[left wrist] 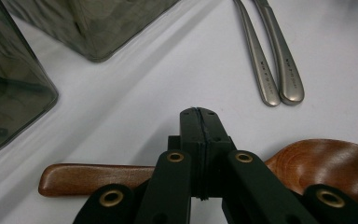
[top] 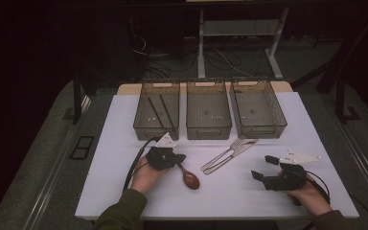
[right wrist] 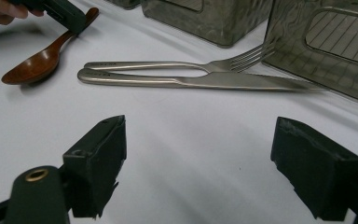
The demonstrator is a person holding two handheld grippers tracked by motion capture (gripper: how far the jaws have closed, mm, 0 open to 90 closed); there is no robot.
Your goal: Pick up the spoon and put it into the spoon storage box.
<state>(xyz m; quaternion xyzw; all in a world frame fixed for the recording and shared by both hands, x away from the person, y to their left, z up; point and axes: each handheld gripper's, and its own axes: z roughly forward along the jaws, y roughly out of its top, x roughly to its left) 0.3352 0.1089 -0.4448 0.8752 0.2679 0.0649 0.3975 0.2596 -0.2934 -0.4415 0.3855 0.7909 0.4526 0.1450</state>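
A brown wooden spoon lies on the white table, bowl toward the person. My left gripper is over its handle, jaws shut flat together with nothing between them. The left gripper view has the closed tips crossing above the handle, with the bowl to the right. In the right gripper view the left gripper rests against the spoon handle. A steel fork and knife lie side by side mid-table. My right gripper stands open at the right, jaws wide and empty, facing fork and knife.
Three smoky clear bins stand in a row at the back: left, middle, right. The left bin holds two dark chopsticks. Bin corners stand close beyond the left gripper. The table's front edge runs near both hands.
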